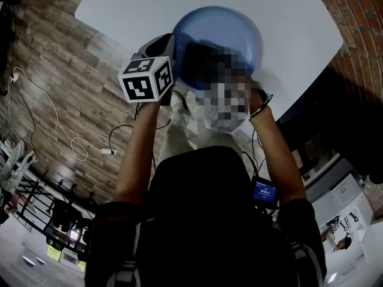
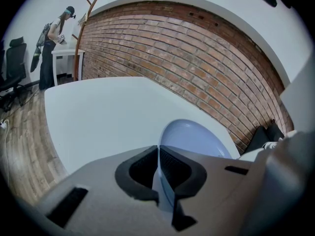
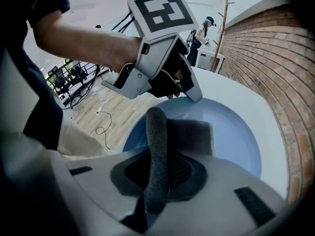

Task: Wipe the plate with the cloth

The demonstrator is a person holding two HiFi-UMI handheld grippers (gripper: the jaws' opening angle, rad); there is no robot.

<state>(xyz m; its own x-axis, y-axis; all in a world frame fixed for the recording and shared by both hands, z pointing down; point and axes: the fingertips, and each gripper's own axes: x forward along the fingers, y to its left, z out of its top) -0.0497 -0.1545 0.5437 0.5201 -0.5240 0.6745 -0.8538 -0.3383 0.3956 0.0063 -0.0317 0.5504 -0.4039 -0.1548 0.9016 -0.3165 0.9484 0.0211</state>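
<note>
Though hidden in the head view, right tool (image 3: 160,154) clamped on dark cloth (image 3: 191,136) over blue plate (image 3: 234,139), left tool (image 2: 158,156) tight on its rim

The cloth (image 3: 193,135) lies on the plate (image 3: 238,139), above the table (image 3: 231,82).

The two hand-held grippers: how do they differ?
The left hand-held gripper pinches the blue plate at its rim; the right hand-held gripper pinches a dark cloth. The left sits at the plate's edge; the right hangs over its inside. Both are shut on something.
</note>
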